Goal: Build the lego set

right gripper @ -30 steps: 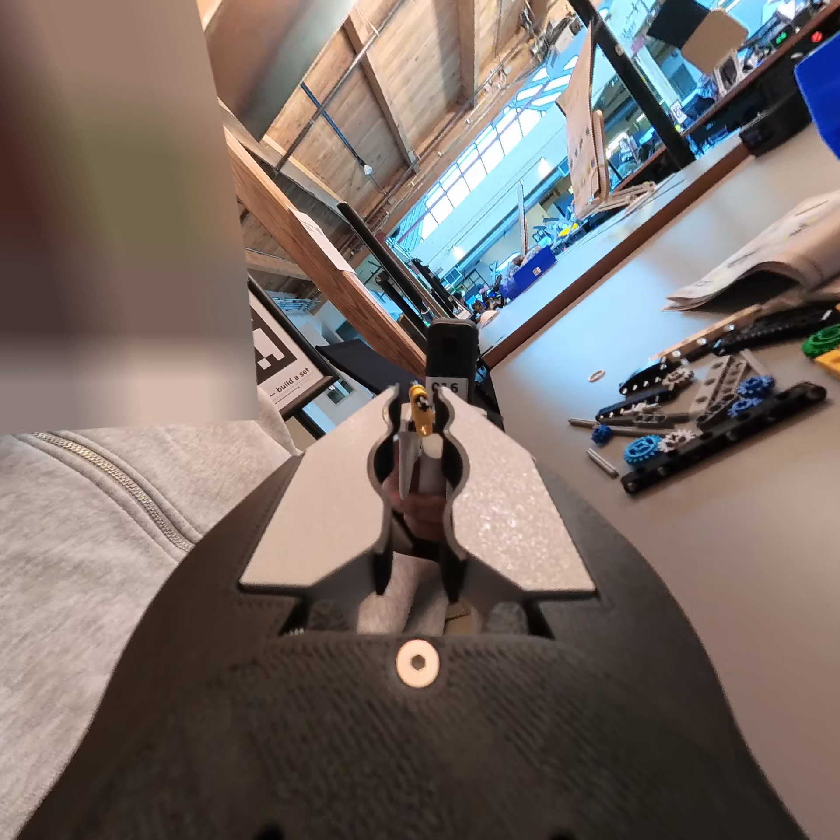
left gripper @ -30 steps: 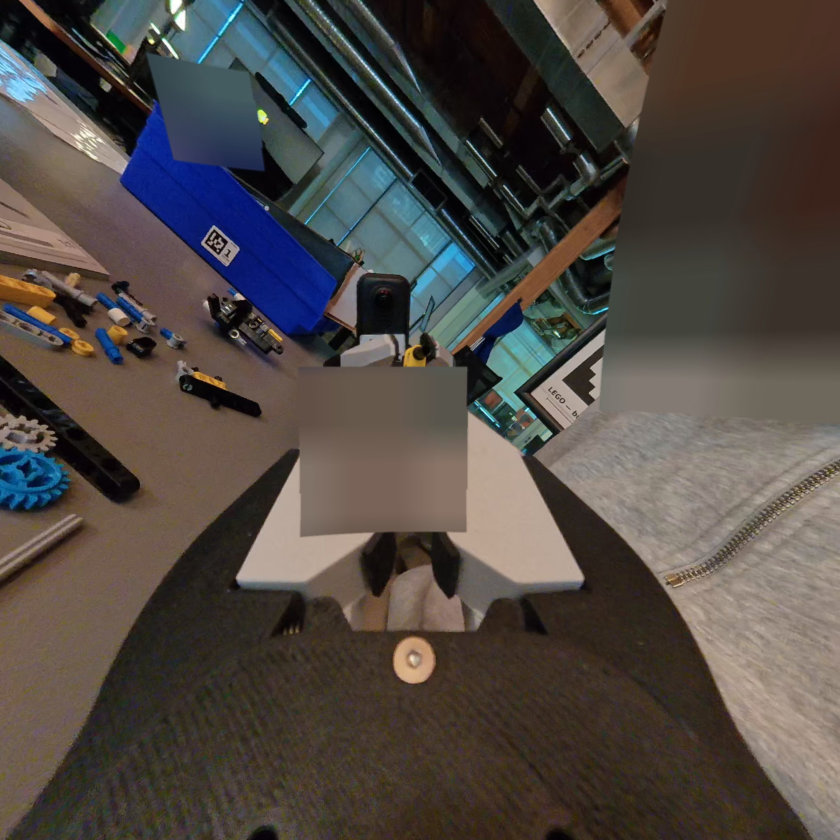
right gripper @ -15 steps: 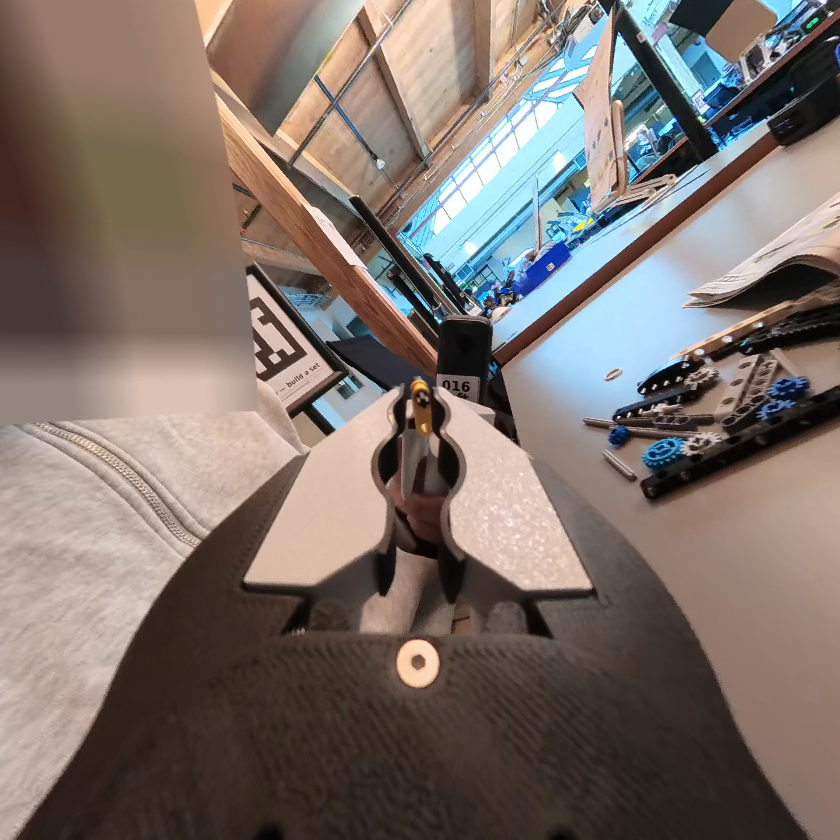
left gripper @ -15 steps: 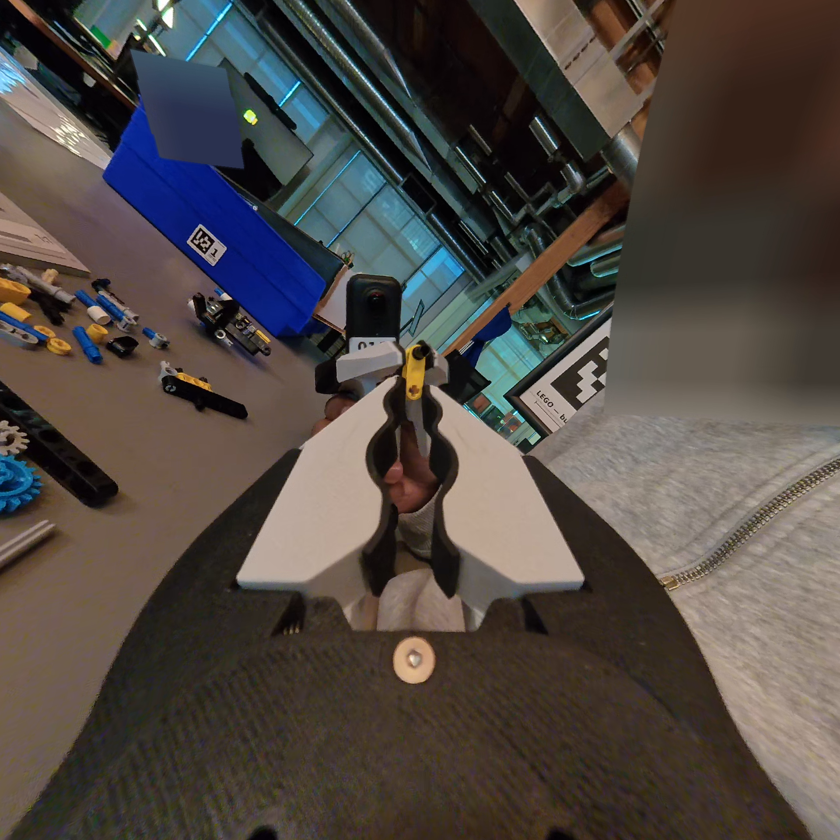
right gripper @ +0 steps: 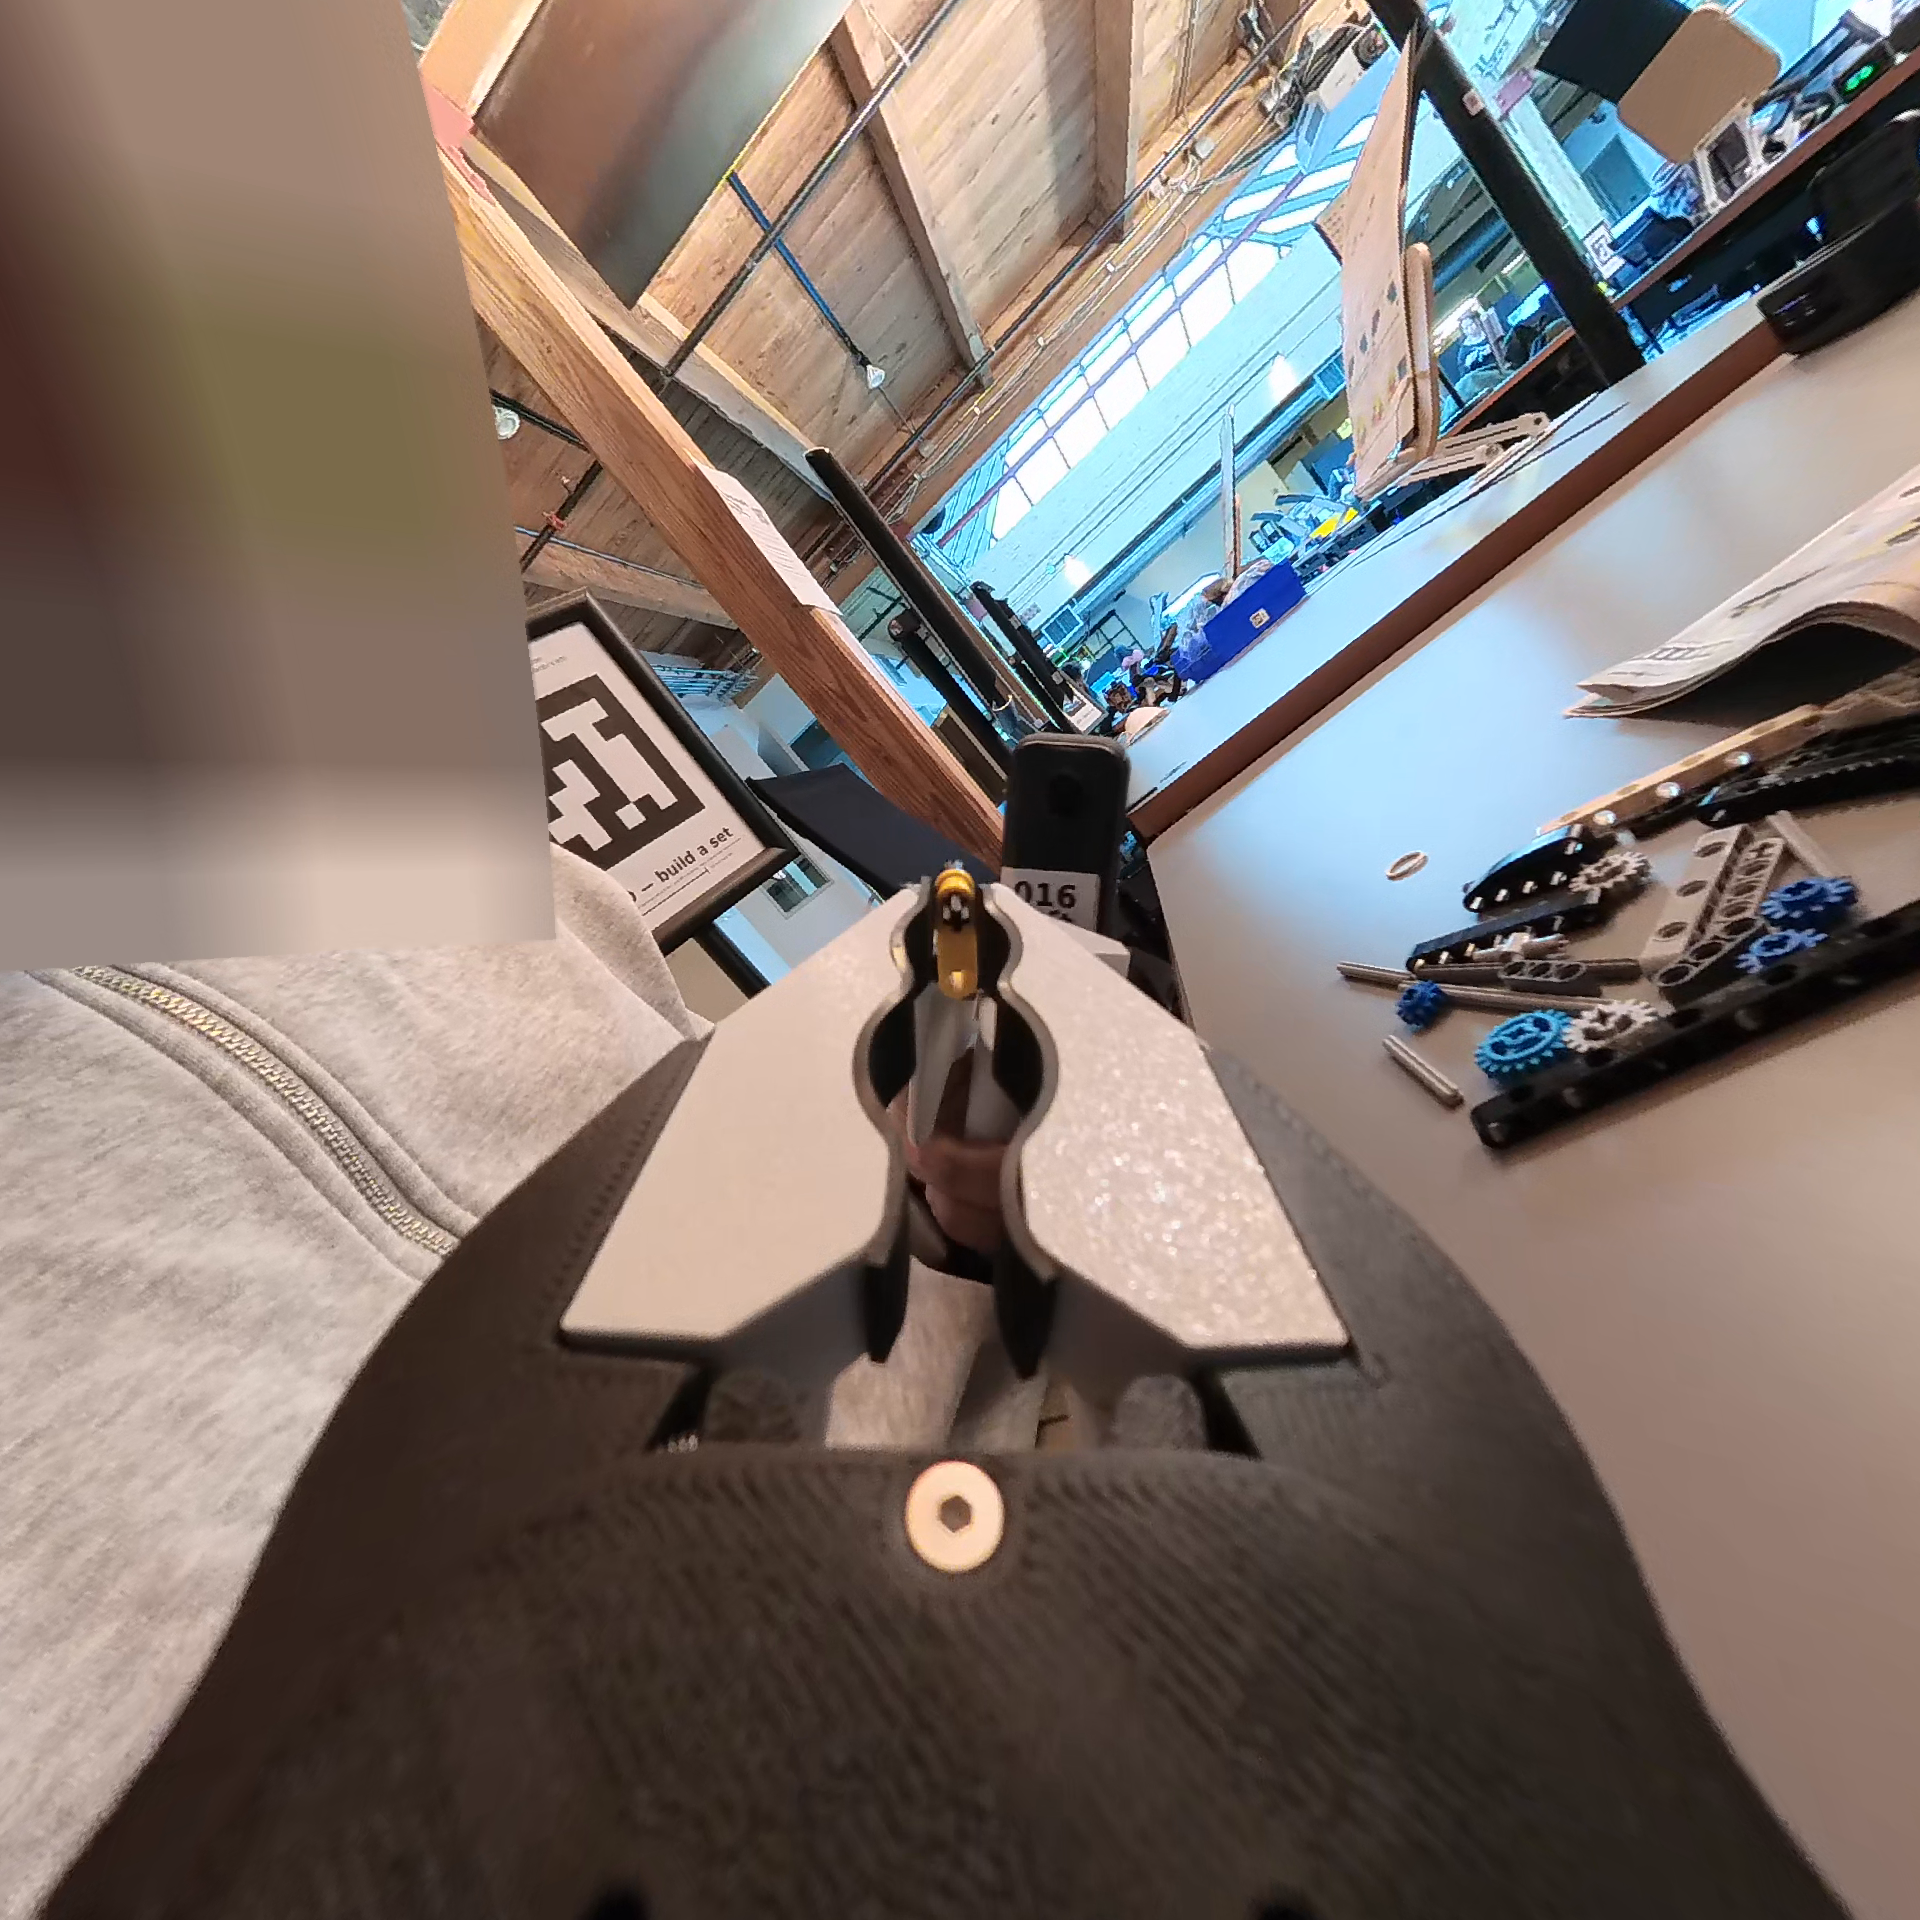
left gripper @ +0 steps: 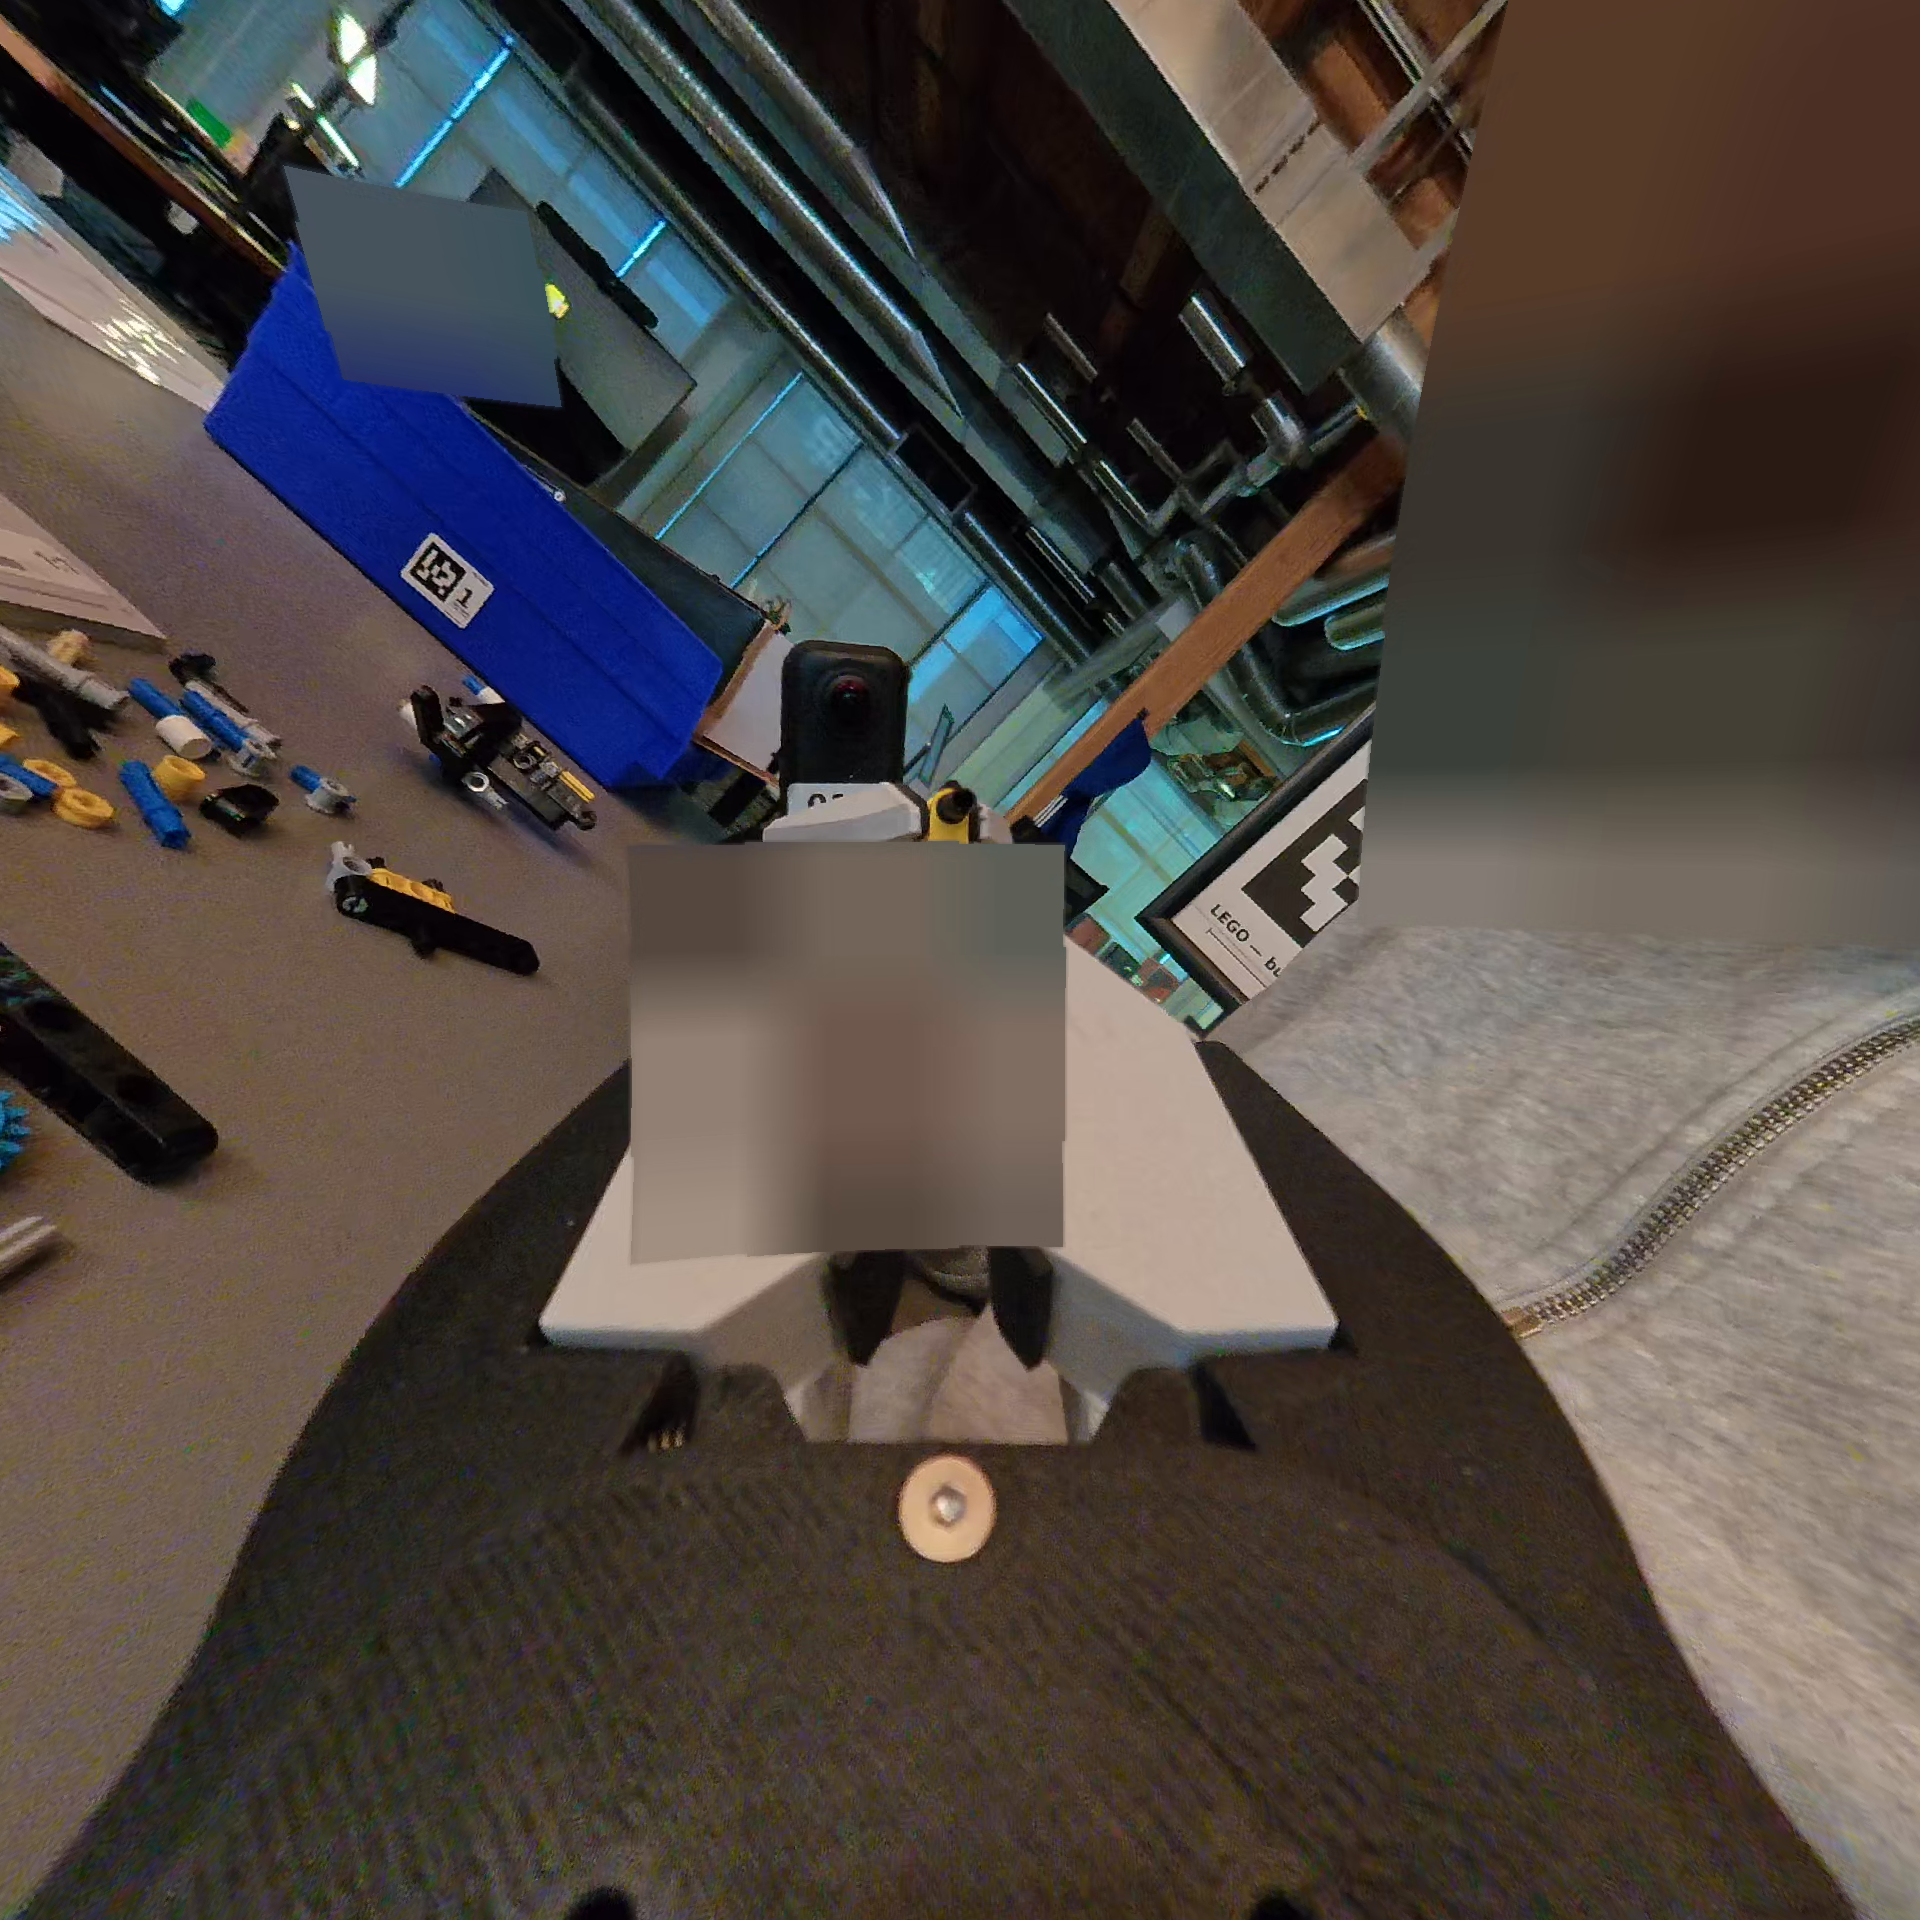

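Note:
My two grippers face each other tip to tip above the table's near edge. My right gripper (right gripper: 953, 914) is shut on a small yellow lego piece (right gripper: 953, 951) with a black pin at its top. The left gripper's narrow white fingers (right gripper: 935, 1049) show through the gap and run up to the same piece. In the left wrist view a blurred patch hides my left gripper's (left gripper: 940, 862) tips. The finger bases stand close together, and the yellow piece (left gripper: 948, 816) pokes out just above the patch.
A person in a grey zip sweater (left gripper: 1610, 1195) is close beside the grippers. A blue bin (left gripper: 468, 561), loose blue and yellow parts (left gripper: 156, 769), two small subassemblies (left gripper: 426, 914) and black beams with blue gears (right gripper: 1662, 997) lie on the grey table. A booklet (right gripper: 1787, 634) lies farther off.
Both grippers stay shut on the yellow piece. The pair has shifted and tilted slightly together; nothing was let go.

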`<move>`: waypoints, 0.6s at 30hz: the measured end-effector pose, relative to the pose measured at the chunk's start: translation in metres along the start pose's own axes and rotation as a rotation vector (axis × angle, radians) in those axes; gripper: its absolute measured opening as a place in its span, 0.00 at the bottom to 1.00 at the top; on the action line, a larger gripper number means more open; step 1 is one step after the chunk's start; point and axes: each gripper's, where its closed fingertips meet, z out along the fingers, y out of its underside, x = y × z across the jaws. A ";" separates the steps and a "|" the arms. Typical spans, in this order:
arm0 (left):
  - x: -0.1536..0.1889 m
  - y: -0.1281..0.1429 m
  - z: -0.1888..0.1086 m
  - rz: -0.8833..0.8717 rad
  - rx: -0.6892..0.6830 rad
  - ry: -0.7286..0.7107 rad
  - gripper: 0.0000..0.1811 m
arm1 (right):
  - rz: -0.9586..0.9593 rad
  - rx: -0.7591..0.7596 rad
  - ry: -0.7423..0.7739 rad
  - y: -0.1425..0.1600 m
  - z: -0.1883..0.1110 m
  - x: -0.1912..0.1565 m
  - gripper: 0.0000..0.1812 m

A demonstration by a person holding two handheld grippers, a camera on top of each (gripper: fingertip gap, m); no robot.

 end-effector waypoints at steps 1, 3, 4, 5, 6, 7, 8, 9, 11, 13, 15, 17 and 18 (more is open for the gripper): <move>0.000 0.000 0.000 0.005 0.000 -0.005 0.04 | -0.004 0.002 0.000 -0.001 0.000 0.000 0.03; -0.001 0.000 0.000 0.011 -0.001 -0.014 0.05 | -0.013 0.011 -0.001 -0.002 -0.001 -0.001 0.03; -0.002 0.000 0.000 0.014 -0.002 -0.018 0.05 | -0.014 0.014 0.001 -0.003 -0.001 -0.001 0.03; -0.002 0.000 -0.001 0.016 -0.003 -0.023 0.06 | -0.012 0.019 0.006 -0.004 -0.002 0.000 0.03; -0.003 0.001 0.000 0.018 -0.004 -0.029 0.06 | -0.009 0.025 0.015 -0.005 -0.003 0.001 0.03; -0.004 0.001 0.000 0.020 -0.007 -0.033 0.06 | -0.007 0.030 0.027 -0.006 -0.004 0.003 0.03; -0.004 0.002 0.000 0.022 -0.012 -0.037 0.06 | -0.004 0.031 0.042 -0.007 -0.005 0.005 0.03; -0.005 0.003 0.001 0.023 -0.020 -0.043 0.07 | -0.007 0.036 0.057 -0.009 -0.007 0.007 0.03; -0.006 0.005 0.003 0.038 -0.033 -0.054 0.07 | -0.032 0.048 0.092 -0.014 -0.013 0.009 0.03; -0.007 0.008 0.006 0.067 -0.061 -0.067 0.07 | -0.064 0.050 0.158 -0.020 -0.023 0.013 0.03; -0.010 0.013 0.009 0.100 -0.101 -0.092 0.07 | -0.101 0.032 0.275 -0.028 -0.039 0.024 0.03; -0.015 0.020 0.010 0.140 -0.138 -0.134 0.07 | -0.126 -0.041 0.449 -0.029 -0.064 0.044 0.03; -0.017 0.022 0.011 0.157 -0.150 -0.154 0.07 | -0.147 -0.083 0.551 -0.030 -0.079 0.055 0.03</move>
